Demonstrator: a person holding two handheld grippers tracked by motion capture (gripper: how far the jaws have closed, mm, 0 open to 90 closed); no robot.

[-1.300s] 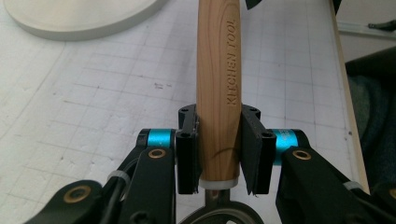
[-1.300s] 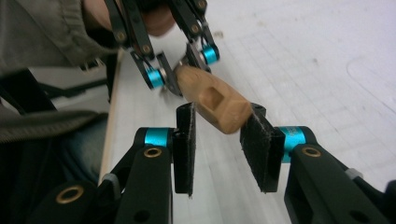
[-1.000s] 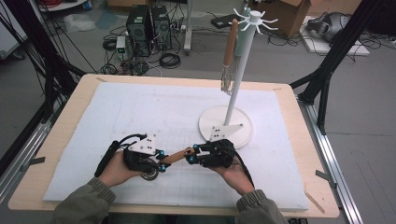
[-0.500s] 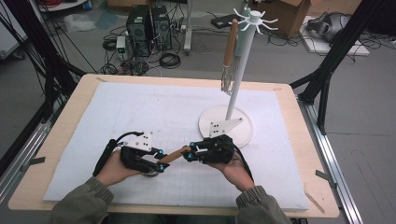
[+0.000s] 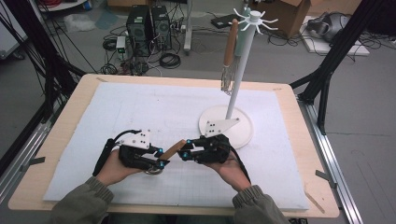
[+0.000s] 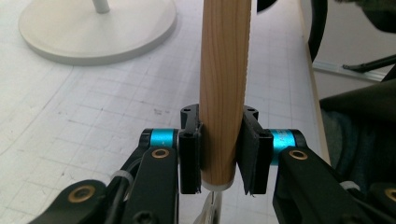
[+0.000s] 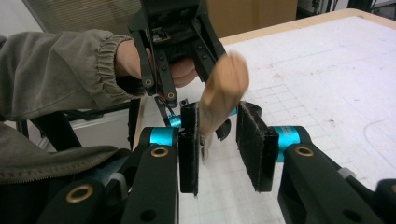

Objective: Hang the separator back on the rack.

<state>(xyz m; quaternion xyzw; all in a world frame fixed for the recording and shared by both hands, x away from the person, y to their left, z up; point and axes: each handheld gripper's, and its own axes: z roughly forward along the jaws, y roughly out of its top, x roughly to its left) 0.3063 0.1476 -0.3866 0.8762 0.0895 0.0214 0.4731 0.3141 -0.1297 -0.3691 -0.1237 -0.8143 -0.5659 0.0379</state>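
High view: from above the person's side, facing forward and down over the white foam-covered wooden table [image 5: 140, 107], far off.
Left gripper view: close, low over the table, facing the round white stand base [image 6: 93, 28].
Right gripper view: close, facing back toward the person's olive sleeve [image 7: 56, 65].
Shared: the round light wooden handle [image 5: 172, 150].

In the left gripper view the wooden handle [image 6: 225, 88] runs off the top edge, and the metal part below its near end is cut off at the bottom. In the right gripper view its end [image 7: 224, 91] is blurred. In the high view the metal end sits hidden under the left gripper [image 5: 159, 158].
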